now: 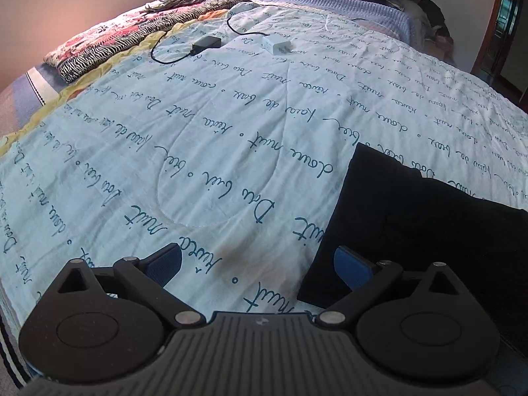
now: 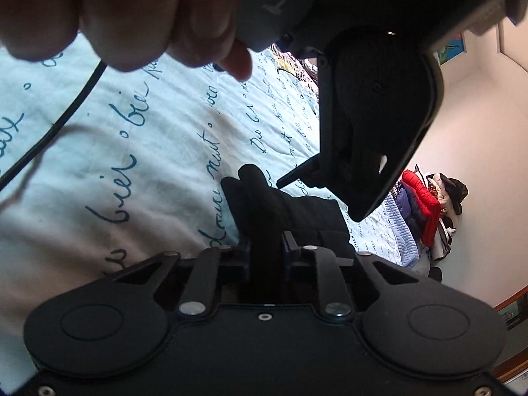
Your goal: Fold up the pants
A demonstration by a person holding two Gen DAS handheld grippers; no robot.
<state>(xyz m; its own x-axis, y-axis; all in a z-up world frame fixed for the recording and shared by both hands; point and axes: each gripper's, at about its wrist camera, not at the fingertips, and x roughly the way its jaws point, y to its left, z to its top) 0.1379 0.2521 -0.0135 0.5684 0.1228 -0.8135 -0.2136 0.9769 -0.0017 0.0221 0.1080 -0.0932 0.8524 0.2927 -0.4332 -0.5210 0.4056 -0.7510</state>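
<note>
Blue bedding with curly writing [image 1: 214,138] is covering the whole bed and making a flat place for folding. At the upper left of the left wrist view, a flowery folded blanket [image 1: 109,43] is lying out of the way, and two chargers [image 1: 206,43] are sitting near the middle top. At the bottom, the left gripper [image 1: 257,264] is hanging over the bedding with its fingers wide apart, holding nothing, probably waiting to grab. The black pants [image 1: 412,224] are lying at the lower right. In the right wrist view, the right gripper [image 2: 265,250] is squeezing together on a bunch of pants cloth at bottom middle, likely to lift it for a fold.
</note>
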